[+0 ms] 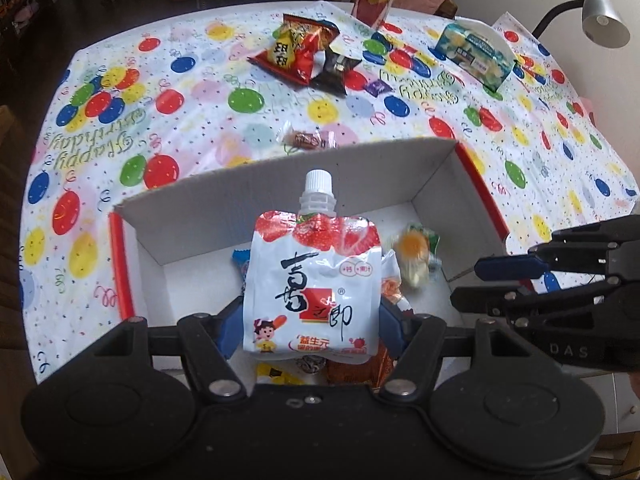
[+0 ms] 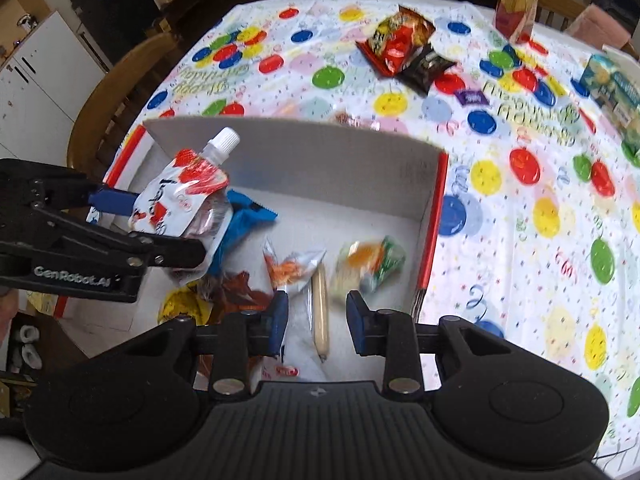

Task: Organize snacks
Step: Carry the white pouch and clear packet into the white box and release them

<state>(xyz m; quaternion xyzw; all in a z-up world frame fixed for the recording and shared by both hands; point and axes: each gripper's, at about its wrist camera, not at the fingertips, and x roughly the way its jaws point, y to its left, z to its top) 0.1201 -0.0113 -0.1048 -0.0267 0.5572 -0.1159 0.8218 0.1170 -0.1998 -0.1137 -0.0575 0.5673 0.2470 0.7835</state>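
My left gripper (image 1: pixel 310 326) is shut on a white jelly pouch (image 1: pixel 314 280) with a screw cap and strawberry print, held above the open white cardboard box (image 1: pixel 280 184). The right wrist view shows the same pouch (image 2: pixel 184 200) in the left gripper (image 2: pixel 166 226) at the box's left side. My right gripper (image 2: pixel 317 322) is open and empty over the box's near part, above a wrapped sausage (image 2: pixel 320 316). Inside the box (image 2: pixel 320 152) lie several snacks, among them a blue packet (image 2: pixel 248 216) and an orange-green sweet (image 2: pixel 372 260).
On the balloon tablecloth (image 1: pixel 160 128) beyond the box lie a red snack bag (image 1: pixel 300 48), a black packet (image 1: pixel 336 70), a small wrapped sweet (image 1: pixel 308 140), a purple candy (image 1: pixel 378 87) and a blue-green pack (image 1: pixel 476 54). A drink bottle (image 2: pixel 516 0) stands at the far edge. A wooden chair (image 2: pixel 108 92) is at left.
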